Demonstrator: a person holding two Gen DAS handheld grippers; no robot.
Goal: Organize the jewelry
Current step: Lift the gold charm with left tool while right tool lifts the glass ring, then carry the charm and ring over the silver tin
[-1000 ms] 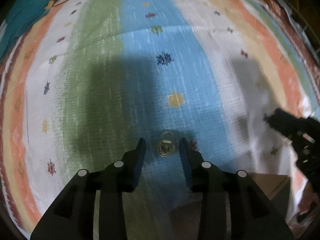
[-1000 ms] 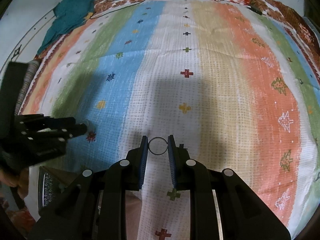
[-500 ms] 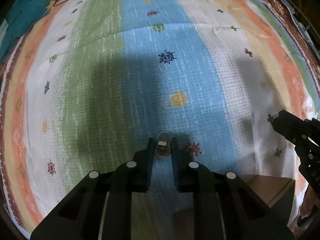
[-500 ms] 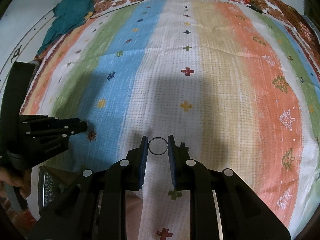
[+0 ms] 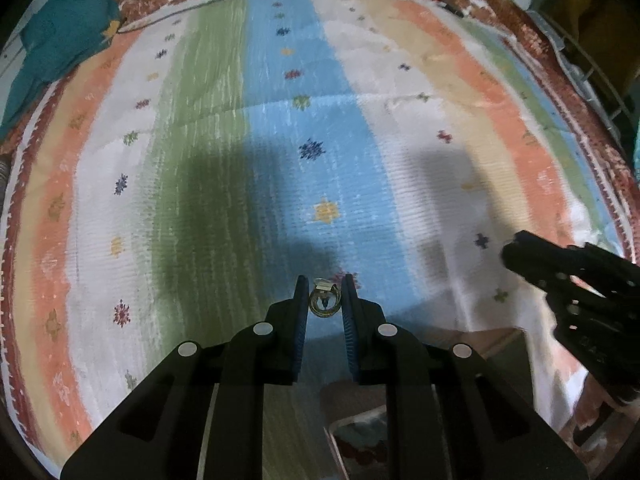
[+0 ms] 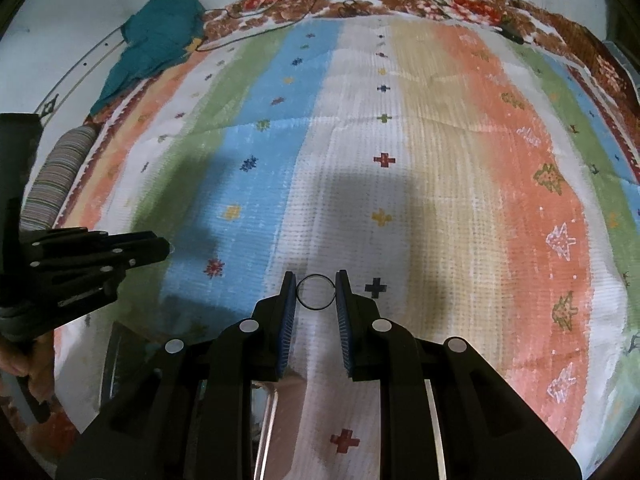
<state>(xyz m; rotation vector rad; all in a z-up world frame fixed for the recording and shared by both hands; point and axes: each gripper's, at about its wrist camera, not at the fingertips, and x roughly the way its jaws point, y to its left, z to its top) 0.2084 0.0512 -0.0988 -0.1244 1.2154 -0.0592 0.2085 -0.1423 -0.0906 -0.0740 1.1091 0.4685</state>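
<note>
Gold-toned ring (image 5: 324,303) with a small mount on top, pinched between the pads of the left gripper (image 5: 324,300), low centre of the left wrist view, above the blue stripe of a striped woven bedspread (image 5: 224,184). Thin dark ring (image 6: 315,293), a plain hoop, clamped edge to edge in the narrow jaws of the right gripper (image 6: 315,294), low centre of the right wrist view, over the white stripe. Left gripper seen again at left edge there, held by a hand (image 6: 24,360). Possibly a clear-lidded box (image 5: 360,440) at bottom centre, blurred. Teal cloth (image 6: 156,48) upper left, cable (image 6: 280,4) along the floral border.
</note>
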